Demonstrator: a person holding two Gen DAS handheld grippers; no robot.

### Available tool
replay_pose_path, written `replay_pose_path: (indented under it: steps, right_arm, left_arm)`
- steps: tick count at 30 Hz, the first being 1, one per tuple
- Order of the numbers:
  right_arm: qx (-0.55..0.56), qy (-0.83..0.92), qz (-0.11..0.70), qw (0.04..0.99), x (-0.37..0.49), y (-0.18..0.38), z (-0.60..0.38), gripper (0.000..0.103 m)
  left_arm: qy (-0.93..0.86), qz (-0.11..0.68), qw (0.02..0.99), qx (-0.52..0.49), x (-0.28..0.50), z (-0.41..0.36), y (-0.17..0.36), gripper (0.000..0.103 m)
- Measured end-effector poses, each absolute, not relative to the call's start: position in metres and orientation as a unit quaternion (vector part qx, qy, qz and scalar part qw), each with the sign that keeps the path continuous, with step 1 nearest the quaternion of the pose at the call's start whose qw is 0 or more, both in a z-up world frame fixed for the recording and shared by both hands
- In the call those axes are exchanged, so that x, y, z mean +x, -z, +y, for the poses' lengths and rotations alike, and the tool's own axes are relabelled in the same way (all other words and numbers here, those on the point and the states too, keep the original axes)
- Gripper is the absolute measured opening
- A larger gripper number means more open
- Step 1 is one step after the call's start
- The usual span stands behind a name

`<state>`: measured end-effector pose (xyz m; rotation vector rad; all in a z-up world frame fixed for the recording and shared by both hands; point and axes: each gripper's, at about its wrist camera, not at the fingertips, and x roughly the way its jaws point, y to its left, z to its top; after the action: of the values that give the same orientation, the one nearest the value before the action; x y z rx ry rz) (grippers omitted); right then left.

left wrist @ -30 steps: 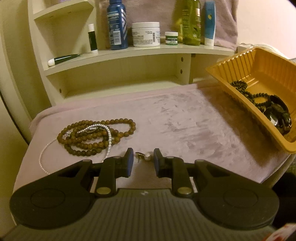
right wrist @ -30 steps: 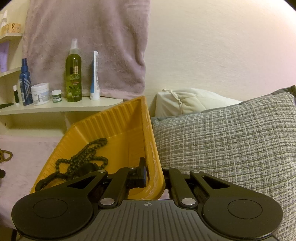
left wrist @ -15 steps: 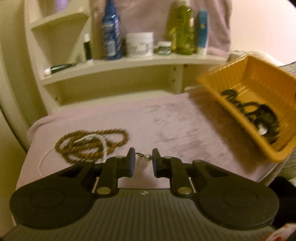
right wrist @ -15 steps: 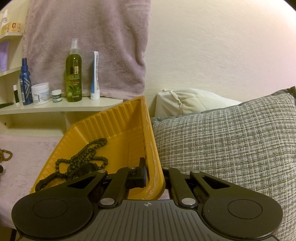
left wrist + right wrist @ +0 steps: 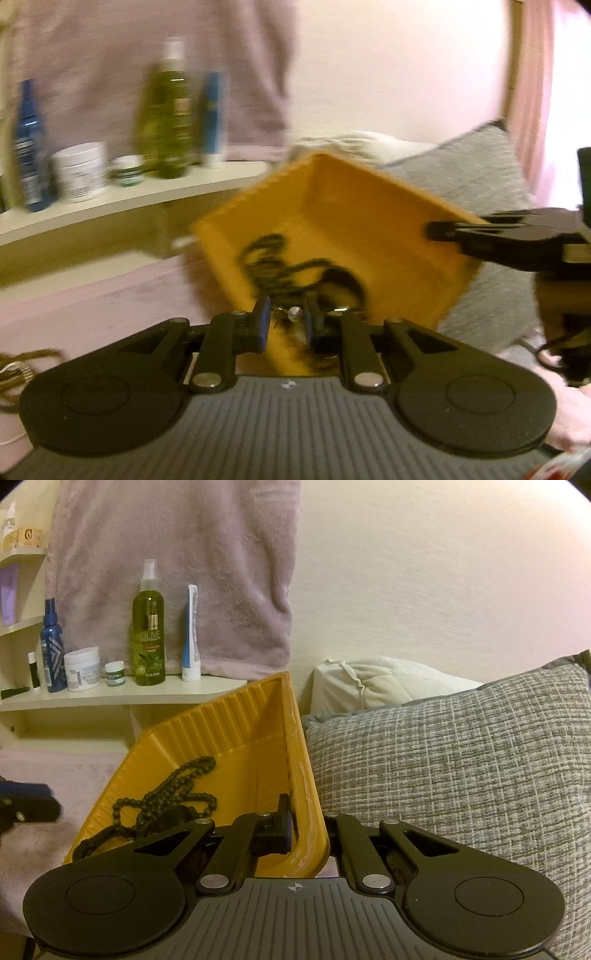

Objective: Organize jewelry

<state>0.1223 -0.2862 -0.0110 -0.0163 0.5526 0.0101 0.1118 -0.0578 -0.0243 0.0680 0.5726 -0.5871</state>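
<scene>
Our left gripper [image 5: 286,320] holds a small pearl earring [image 5: 294,314] between its narrowed jaws, poised at the near rim of the tilted yellow tray [image 5: 373,236]. Our right gripper [image 5: 308,825] is clamped on the tray's right wall [image 5: 301,775]. The left view is blurred; it shows the earring, which the right view does not. The right view sharply shows the black bead necklace [image 5: 173,790] lying inside the tray and a grey cushion [image 5: 454,760] just beside it.
</scene>
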Motion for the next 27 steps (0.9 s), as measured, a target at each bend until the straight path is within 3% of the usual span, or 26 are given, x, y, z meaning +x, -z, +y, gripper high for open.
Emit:
replay_pose_path:
  steps: [12,16,27]
  right_arm:
    - [-0.001,-0.004,0.273,0.962,0.122,0.013,-0.288,0.005]
    - [-0.001,-0.004,0.274,0.962,0.122,0.013,-0.288,0.005]
    - [-0.002,-0.003,0.273,0.962,0.122,0.013,-0.287,0.005]
  left_arm:
    - [0.328,0.295,0.896,0.044,0.106,-0.087,0.032,0.017]
    - [0.328,0.285,0.899,0.050,0.103,-0.088,0.031,0.024]
    - [0.197,0.277,0.940,0.029,0.096,-0.015,0.031,0.024]
